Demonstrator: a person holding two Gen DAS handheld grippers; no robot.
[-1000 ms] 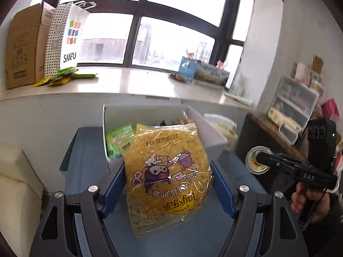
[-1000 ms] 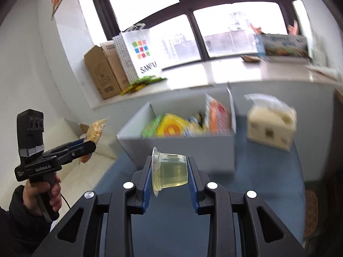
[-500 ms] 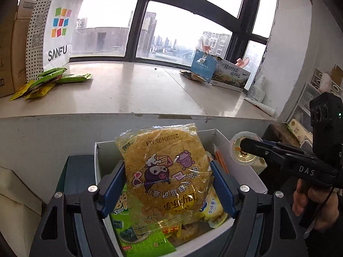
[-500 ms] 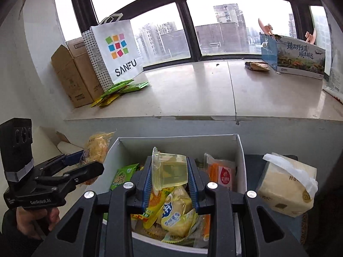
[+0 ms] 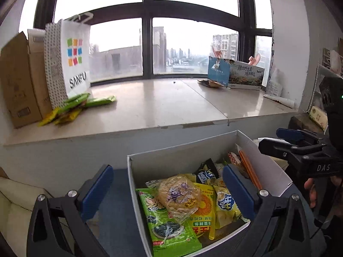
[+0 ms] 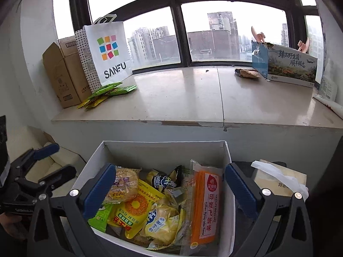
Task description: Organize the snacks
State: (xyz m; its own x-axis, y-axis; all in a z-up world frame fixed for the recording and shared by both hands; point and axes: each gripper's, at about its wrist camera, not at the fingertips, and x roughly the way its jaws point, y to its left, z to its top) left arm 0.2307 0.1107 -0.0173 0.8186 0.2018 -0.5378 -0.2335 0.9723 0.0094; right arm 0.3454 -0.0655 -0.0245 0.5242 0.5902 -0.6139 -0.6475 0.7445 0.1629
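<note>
With both grippers, left and right, gaping empty over the box, we judge fetching another snack comes next.

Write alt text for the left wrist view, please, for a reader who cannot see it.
The left gripper, its blue fingers wide open and empty, hovers over a white box full of snack packets, with a round yellow cracker pack lying on top. The right gripper reaches in at the right edge, and a windowsill with a SANFU bag lies beyond.
</note>
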